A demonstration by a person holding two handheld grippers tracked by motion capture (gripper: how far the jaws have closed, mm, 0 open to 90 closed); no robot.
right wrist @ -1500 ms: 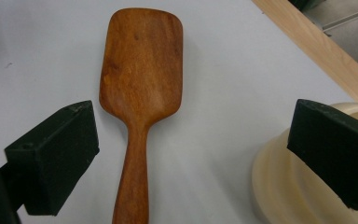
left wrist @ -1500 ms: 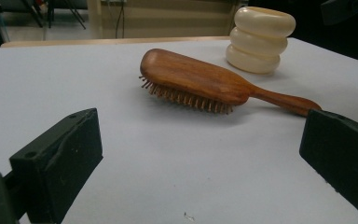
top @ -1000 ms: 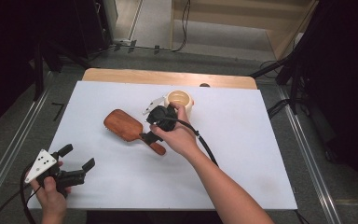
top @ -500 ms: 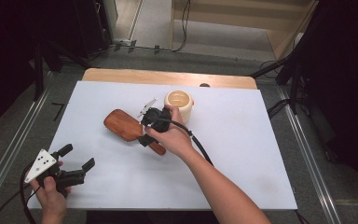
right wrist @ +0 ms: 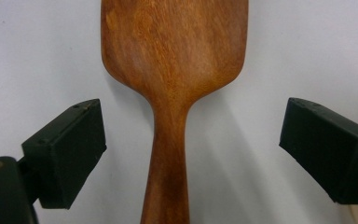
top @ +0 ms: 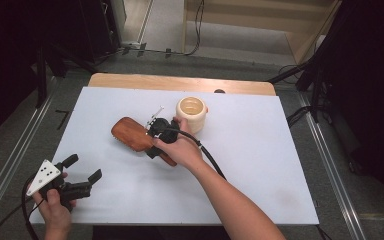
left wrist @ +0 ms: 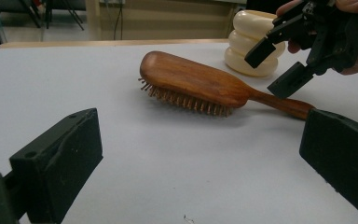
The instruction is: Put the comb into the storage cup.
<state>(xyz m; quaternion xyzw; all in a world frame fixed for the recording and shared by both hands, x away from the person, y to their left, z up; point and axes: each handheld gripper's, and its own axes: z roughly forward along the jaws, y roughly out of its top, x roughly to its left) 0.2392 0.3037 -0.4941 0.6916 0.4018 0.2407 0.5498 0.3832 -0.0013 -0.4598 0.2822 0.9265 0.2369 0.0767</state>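
A cream ribbed ceramic pot (top: pixel 192 114) stands upright on the white sheet (top: pixel 260 165) that covers the desk (top: pixel 180 82). The pot sits toward the far middle of the sheet; beyond it a bare wooden strip of desk shows along the sheet's far edge.

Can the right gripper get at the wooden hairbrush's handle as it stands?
Probably yes. The right gripper straddles the brown wooden hairbrush at its handle, jaws just closing but with gaps on both sides. The cream ridged cup sits off to the side.
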